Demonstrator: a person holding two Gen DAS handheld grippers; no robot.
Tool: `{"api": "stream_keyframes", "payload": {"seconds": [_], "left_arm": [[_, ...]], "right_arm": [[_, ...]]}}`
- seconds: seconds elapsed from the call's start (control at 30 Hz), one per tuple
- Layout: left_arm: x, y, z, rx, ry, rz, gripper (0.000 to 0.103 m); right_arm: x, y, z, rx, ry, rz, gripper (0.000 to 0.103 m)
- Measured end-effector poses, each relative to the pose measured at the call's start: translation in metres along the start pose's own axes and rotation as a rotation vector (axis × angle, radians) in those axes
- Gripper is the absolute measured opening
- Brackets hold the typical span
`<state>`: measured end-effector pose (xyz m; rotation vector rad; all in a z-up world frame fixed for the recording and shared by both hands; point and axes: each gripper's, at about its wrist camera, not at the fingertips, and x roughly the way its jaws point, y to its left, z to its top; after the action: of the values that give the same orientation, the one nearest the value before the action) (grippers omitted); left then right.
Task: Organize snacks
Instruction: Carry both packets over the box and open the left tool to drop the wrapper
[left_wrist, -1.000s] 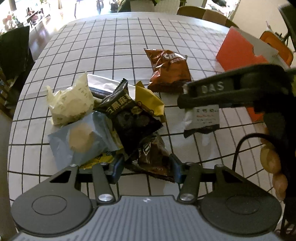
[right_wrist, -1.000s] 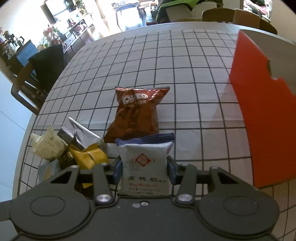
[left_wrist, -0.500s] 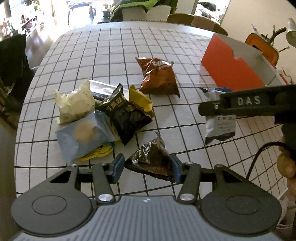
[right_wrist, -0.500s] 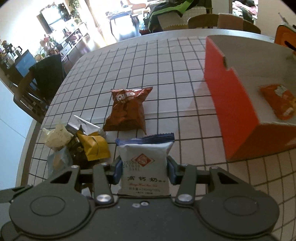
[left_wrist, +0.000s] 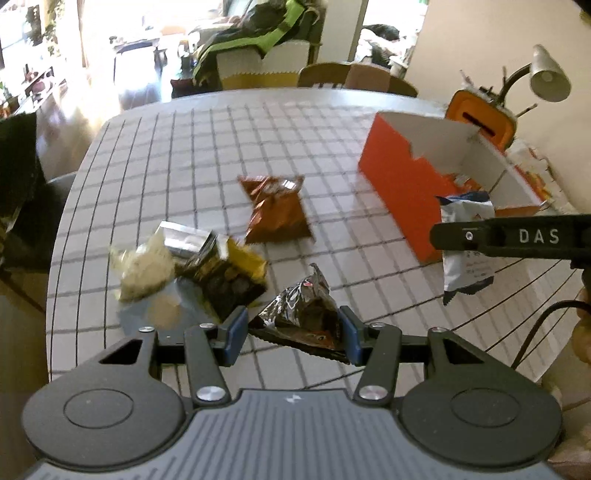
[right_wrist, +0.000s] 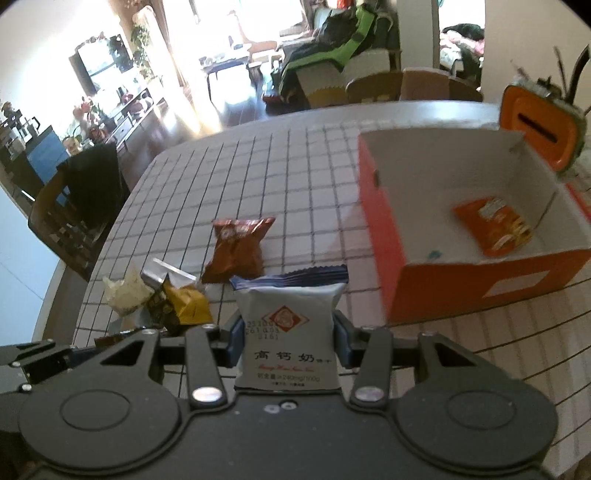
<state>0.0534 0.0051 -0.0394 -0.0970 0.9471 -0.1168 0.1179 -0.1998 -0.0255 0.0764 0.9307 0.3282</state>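
The right gripper (right_wrist: 290, 345) is clamped on a white milk-snack packet (right_wrist: 290, 332), its blue pads pressing the packet's two long edges; the packet's long axis runs straight along the fingers, with the dark blue crimped end pointing away from the camera toward the table. From the left wrist view the same packet (left_wrist: 466, 240) hangs in the air just in front of the orange box (left_wrist: 402, 181), clear of the tabletop. The left gripper (left_wrist: 291, 334) grips a crumpled dark foil packet (left_wrist: 306, 314) between its pads, the packet's pointed tip aimed up and away and its serrated seam lying crosswise between the fingers. An orange packet (right_wrist: 493, 223) lies slantwise on the box's white floor. On the grid-patterned tablecloth (left_wrist: 207, 147) a reddish-brown chip bag (left_wrist: 275, 208) lies flat by itself, and near the left edge sits a loose heap of snacks (left_wrist: 192, 269). Beyond the table are chairs (right_wrist: 373, 86), a sunlit room and a desk lamp (left_wrist: 546, 75).
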Motion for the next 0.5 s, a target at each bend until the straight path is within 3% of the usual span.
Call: {"api": "stream_keyframes", "payload": {"seconds": [0.27, 0.5], "left_arm": [[-0.014, -0.039, 0.036, 0.088, -0.073, -0.024, 0.052], [0.000, -0.092, 0.074, 0.143, -0.107, -0.043, 0.052]], "right_arm": [[-0.023, -0.030, 0.026, -0.024, -0.025, -0.008, 0.047], [-0.026, -0.067, 0.056, -0.061, -0.055, -0.022, 0.047]]}}
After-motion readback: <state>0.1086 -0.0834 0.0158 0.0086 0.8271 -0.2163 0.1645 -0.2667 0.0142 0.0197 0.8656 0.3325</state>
